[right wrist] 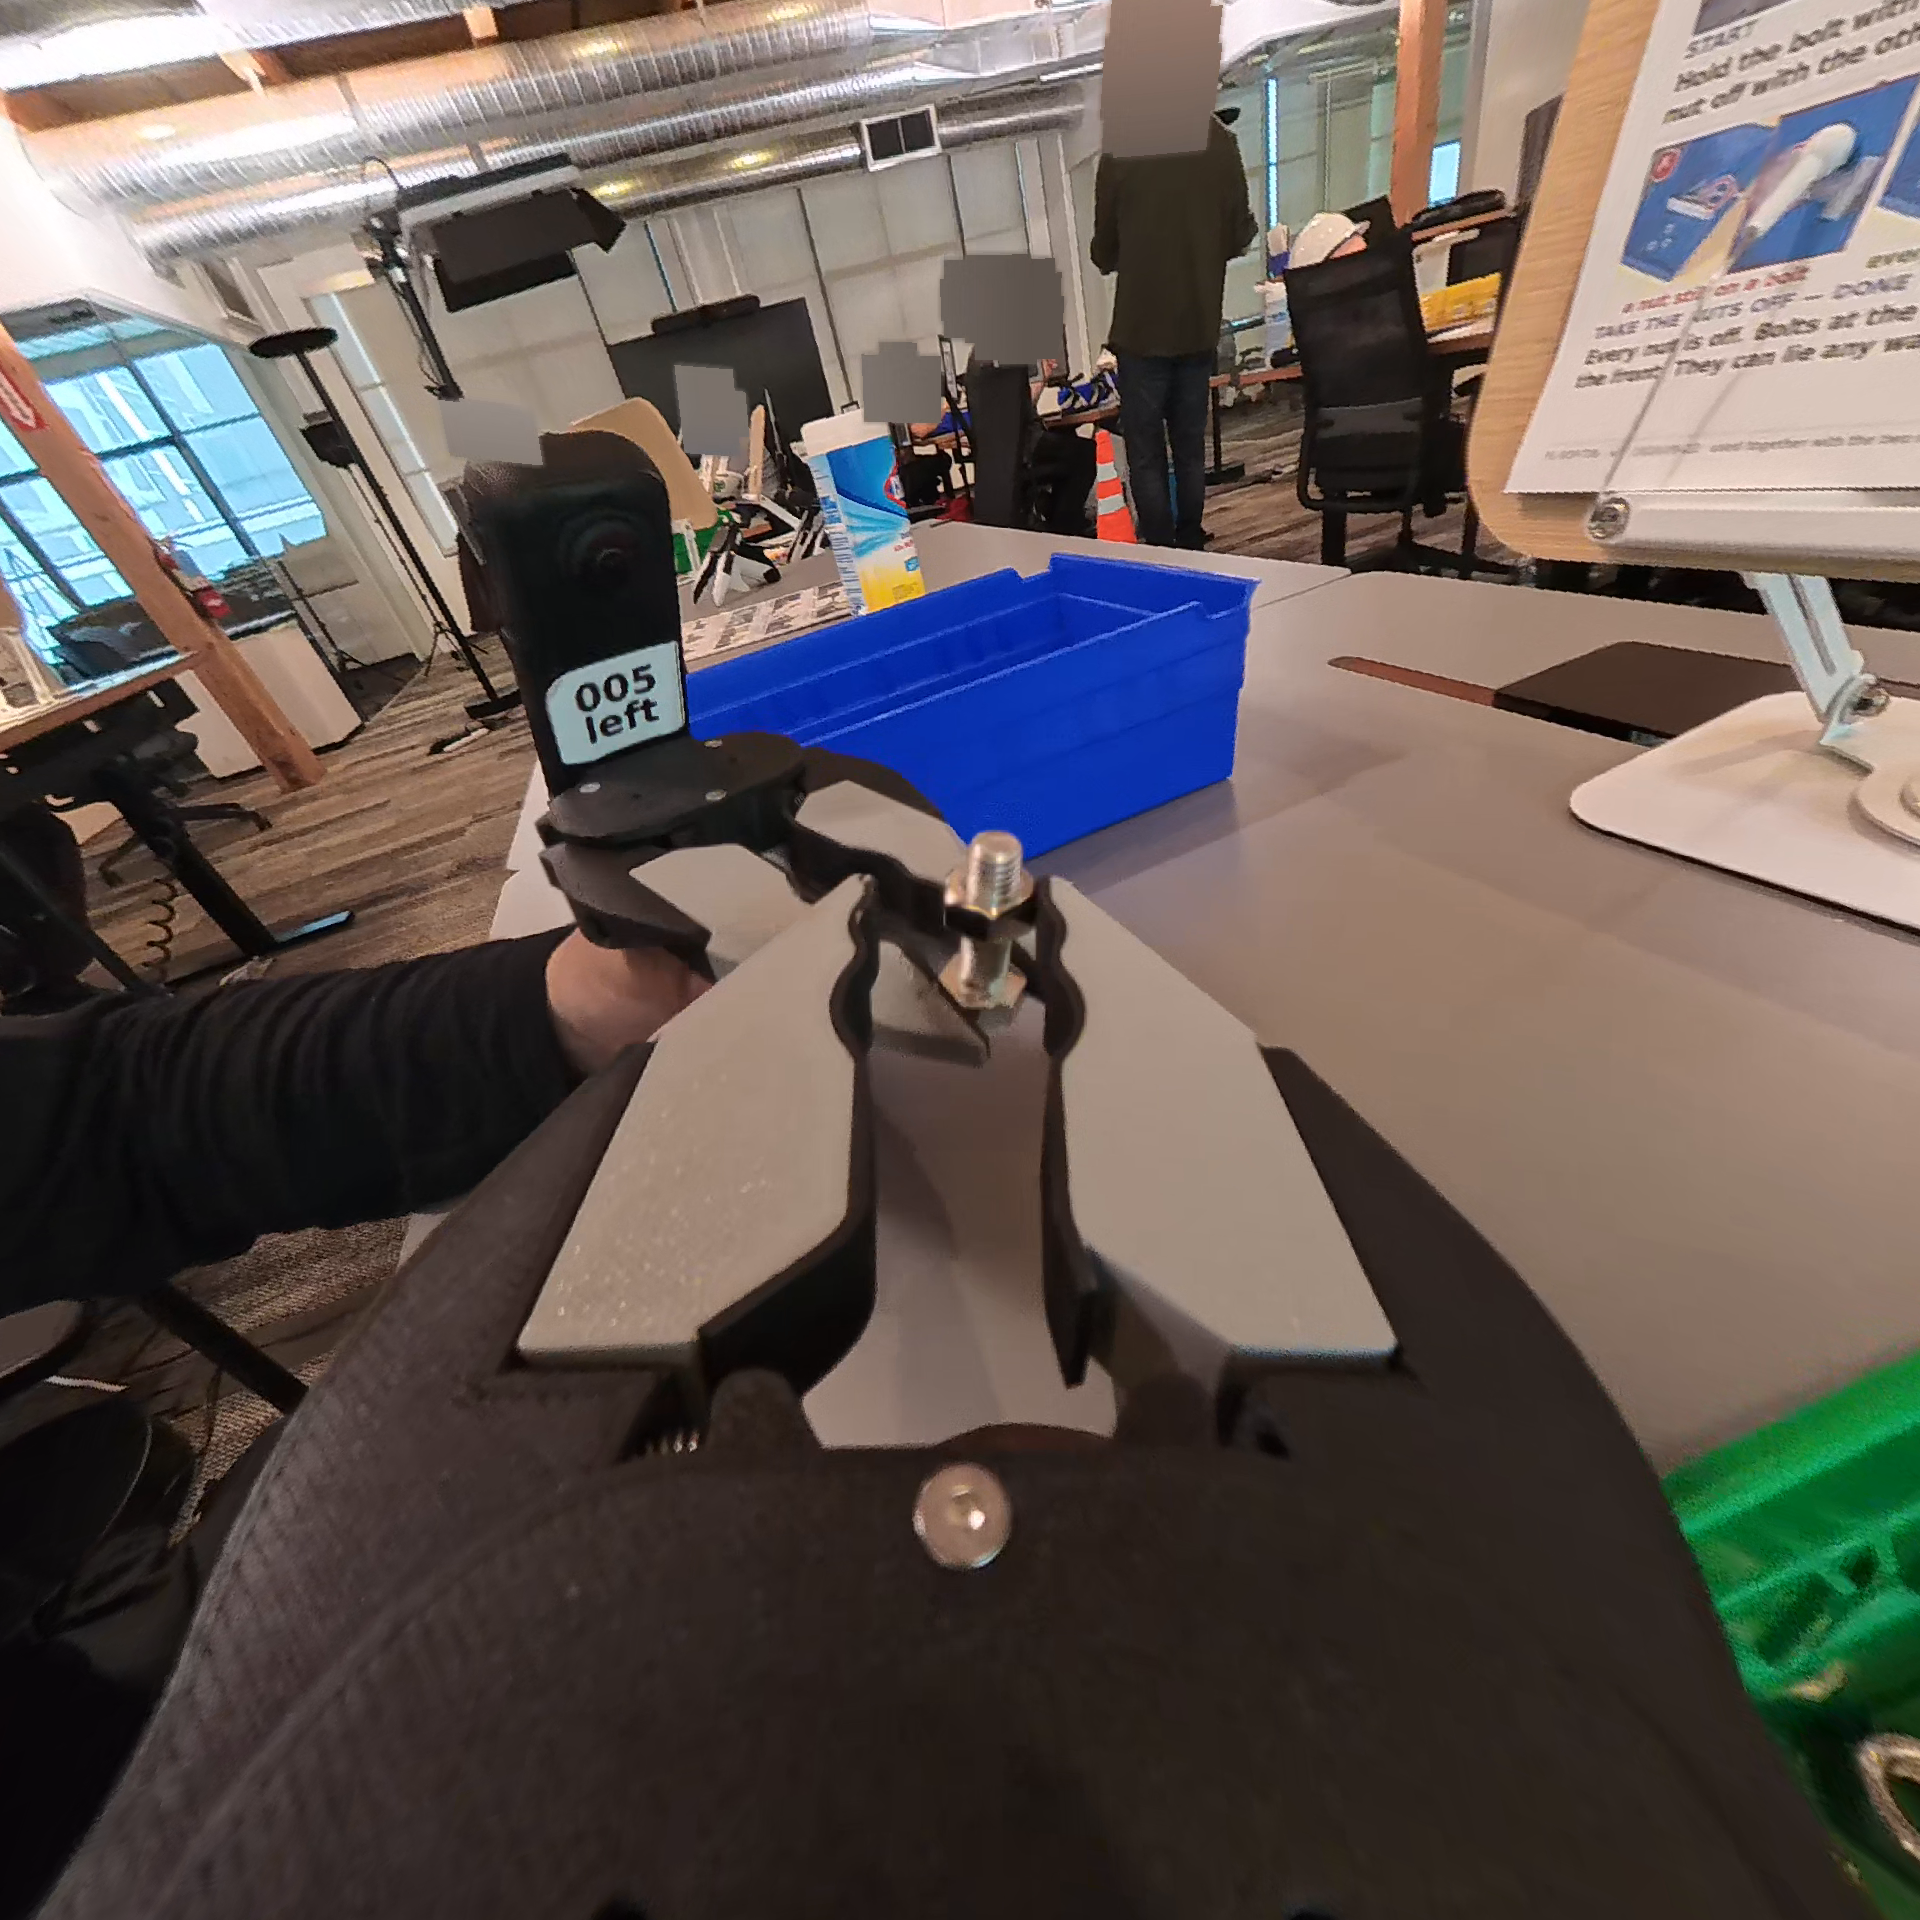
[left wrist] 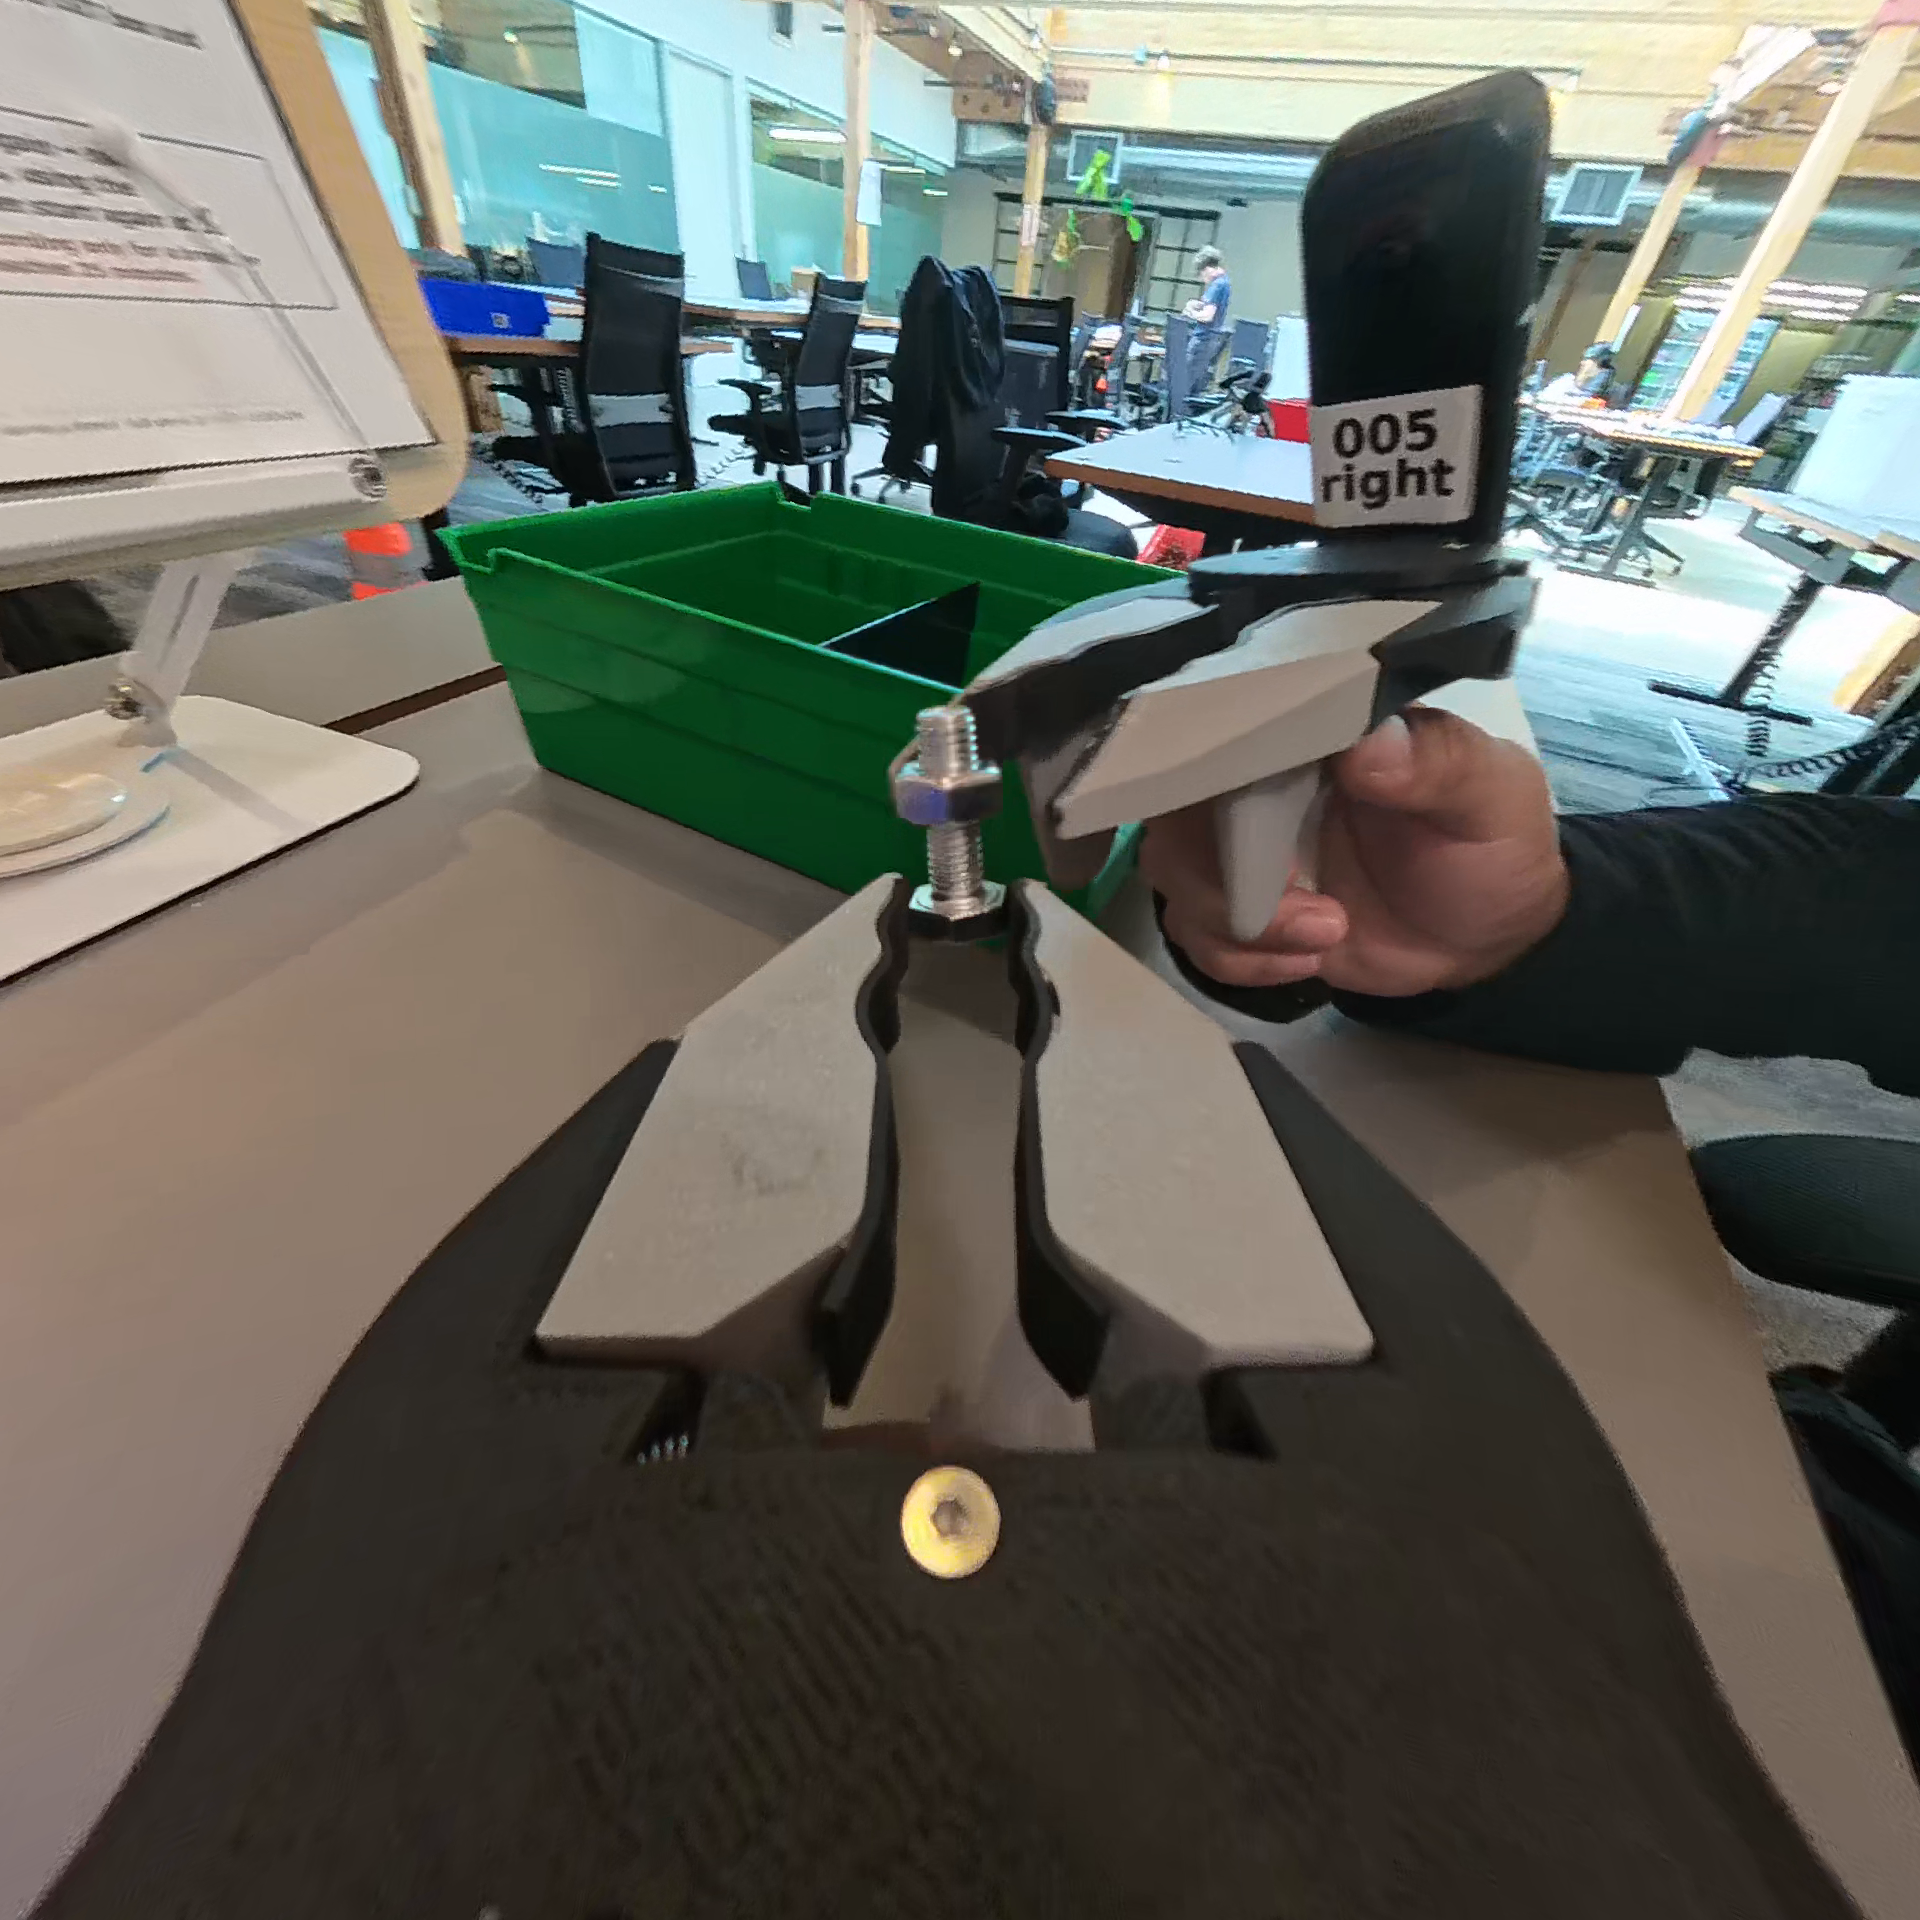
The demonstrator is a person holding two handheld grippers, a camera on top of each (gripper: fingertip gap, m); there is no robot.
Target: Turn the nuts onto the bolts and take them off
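Left wrist view, centre of frame: left tool point(left wrist: 954, 914) clenched on the hex head of 1 bolt point(left wrist: 948, 821), shank upright, threaded end pointing to the top of the frame. Nut point(left wrist: 943, 795) seated partway up the thread, well clear of the head. Right tool point(left wrist: 1013, 769) reaching in from the right edge, tips at nut height, held by a hand point(left wrist: 1392, 873).

Right wrist view, upper centre: right tool point(right wrist: 992, 914) closed around the nut point(right wrist: 987, 906), bolt point(right wrist: 985, 935) long axis running across the tool's fingers, thread end up, head low and caught by the left tool point(right wrist: 971, 1023) coming in from the left edge. Judged: coming move a turn about that upright axis, right tool doing the turning, left tool bracing; turning on or off not clear from 1 moment.

Outward on the worktop point(left wrist: 312, 1039): green bin point(left wrist: 665, 665) behind the bolt, black divider inside, contents hidden by the wall. Blue bin point(right wrist: 997, 686) at centre of the right wrist view, no contents visible.
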